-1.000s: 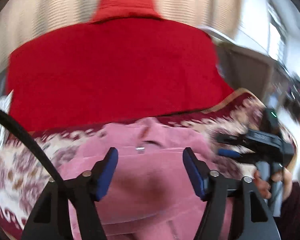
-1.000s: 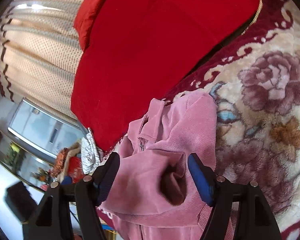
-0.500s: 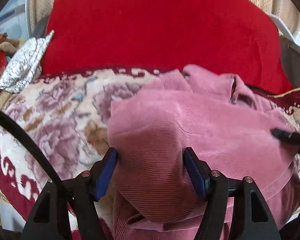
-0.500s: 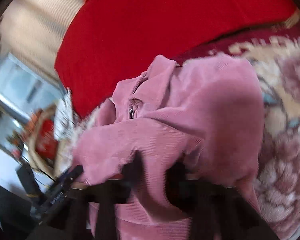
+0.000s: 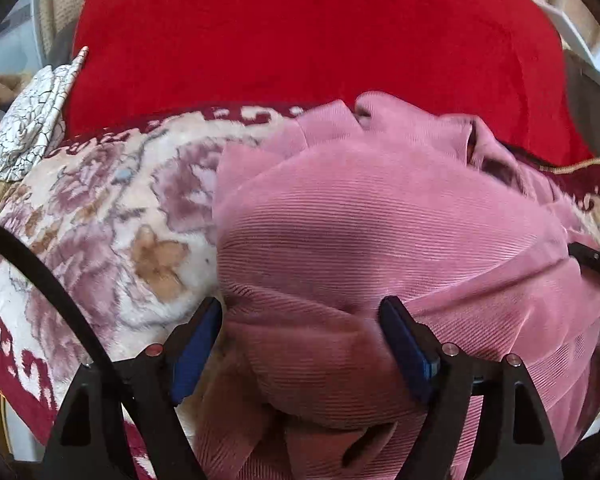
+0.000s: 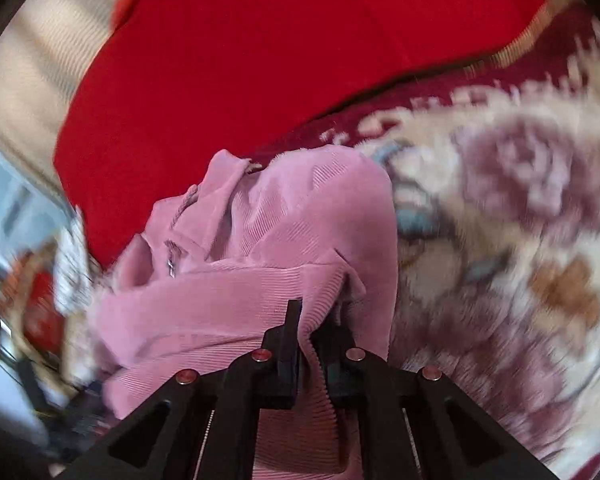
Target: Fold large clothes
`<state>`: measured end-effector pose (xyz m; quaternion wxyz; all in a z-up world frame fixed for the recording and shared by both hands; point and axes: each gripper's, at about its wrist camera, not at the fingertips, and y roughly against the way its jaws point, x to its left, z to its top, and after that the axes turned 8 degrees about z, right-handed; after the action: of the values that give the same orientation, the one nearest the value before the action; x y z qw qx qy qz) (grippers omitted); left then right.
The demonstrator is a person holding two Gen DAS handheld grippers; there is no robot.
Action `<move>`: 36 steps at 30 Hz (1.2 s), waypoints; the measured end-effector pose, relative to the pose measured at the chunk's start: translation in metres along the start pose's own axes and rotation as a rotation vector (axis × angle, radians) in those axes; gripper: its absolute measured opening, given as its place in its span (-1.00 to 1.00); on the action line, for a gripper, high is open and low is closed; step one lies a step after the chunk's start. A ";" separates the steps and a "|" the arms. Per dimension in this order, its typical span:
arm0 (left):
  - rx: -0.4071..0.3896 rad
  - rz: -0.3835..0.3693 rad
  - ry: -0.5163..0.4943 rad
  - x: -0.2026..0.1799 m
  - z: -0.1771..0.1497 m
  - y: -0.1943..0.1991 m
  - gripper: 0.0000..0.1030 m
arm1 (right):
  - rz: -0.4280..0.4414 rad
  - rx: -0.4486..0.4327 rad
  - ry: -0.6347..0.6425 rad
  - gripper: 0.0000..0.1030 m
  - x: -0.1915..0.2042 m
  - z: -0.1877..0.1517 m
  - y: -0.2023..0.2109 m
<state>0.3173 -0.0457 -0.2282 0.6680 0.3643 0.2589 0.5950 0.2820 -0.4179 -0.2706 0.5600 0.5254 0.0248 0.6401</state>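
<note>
A pink corduroy jacket (image 5: pixel 364 232) lies bunched on a floral blanket (image 5: pixel 112 216), its collar toward the red cushion. My left gripper (image 5: pixel 302 320) is open, its blue pads (image 5: pixel 196 336) either side of a thick fold of the jacket's lower part. In the right wrist view the jacket (image 6: pixel 260 256) shows its collar and zip at the left. My right gripper (image 6: pixel 310 320) is shut on a ribbed edge of the jacket and holds it pinched between the black fingers. The right gripper's tip shows at the right edge of the left wrist view (image 5: pixel 596 258).
A big red cushion (image 5: pixel 300 40) lies behind the jacket, against a beige curtain (image 6: pixel 32 64). A folded white crackle-pattern cloth (image 5: pixel 32 116) sits at the blanket's far left. The blanket (image 6: pixel 520 220) spreads wide to the right of the jacket.
My right gripper has closed from wide open onto the jacket's edge. My left gripper has moved over the jacket's lower fold, jaws still open. The jacket has been bunched up.
</note>
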 end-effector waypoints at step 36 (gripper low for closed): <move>-0.013 0.083 0.082 0.004 0.021 -0.013 0.61 | 0.007 0.032 0.202 -0.15 0.041 -0.004 -0.010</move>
<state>0.3422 -0.0463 -0.2257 0.6339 0.3458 0.2668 0.6384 0.2929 -0.3815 -0.2521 0.5442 0.4671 0.0894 0.6911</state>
